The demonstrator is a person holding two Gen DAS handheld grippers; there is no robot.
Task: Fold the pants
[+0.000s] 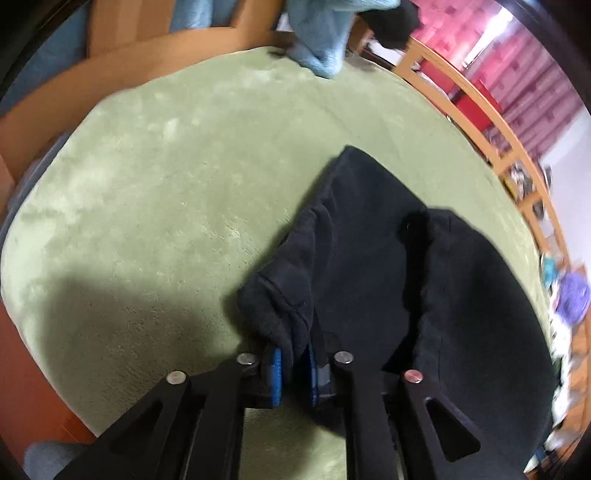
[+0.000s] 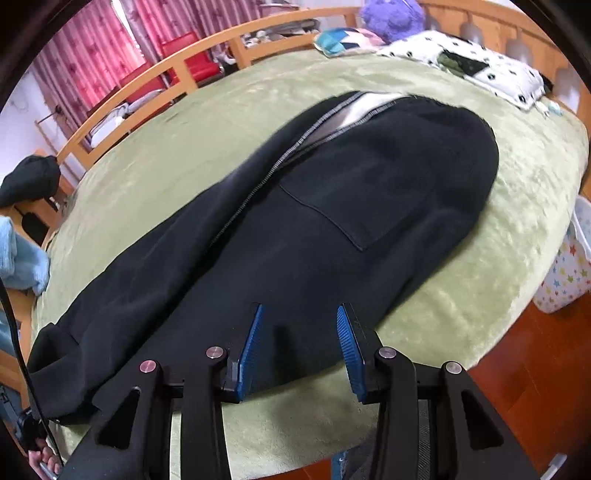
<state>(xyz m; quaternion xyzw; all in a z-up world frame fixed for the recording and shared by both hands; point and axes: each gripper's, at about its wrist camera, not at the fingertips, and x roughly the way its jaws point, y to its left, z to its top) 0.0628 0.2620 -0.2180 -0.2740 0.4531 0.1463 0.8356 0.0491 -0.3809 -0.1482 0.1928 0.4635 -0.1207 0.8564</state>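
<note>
black pants (image 2: pixel 303 206) spread along the near edge of a green-covered bed (image 1: pixel 166 166); left gripper (image 1: pixel 294 373) clenched on a bunched cuff of the pants, cloth hiding part of its blue pads; right gripper (image 2: pixel 301 350) released, jaws apart just over the pants' near hem, pads clear of the cloth; far bed corners blurred

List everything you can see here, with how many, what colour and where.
pants: one, black, spread on the bed cover
bed cover: one, green, under the pants
bed rail: one, wooden, far edge
blue cloth: one, light blue, draped over the rail
spotted pillow: one, white with black spots, far corner
purple plush: one, by the pillow
left gripper: black, blue pads, pinching a pants cuff
right gripper: black, open above the pants
</note>
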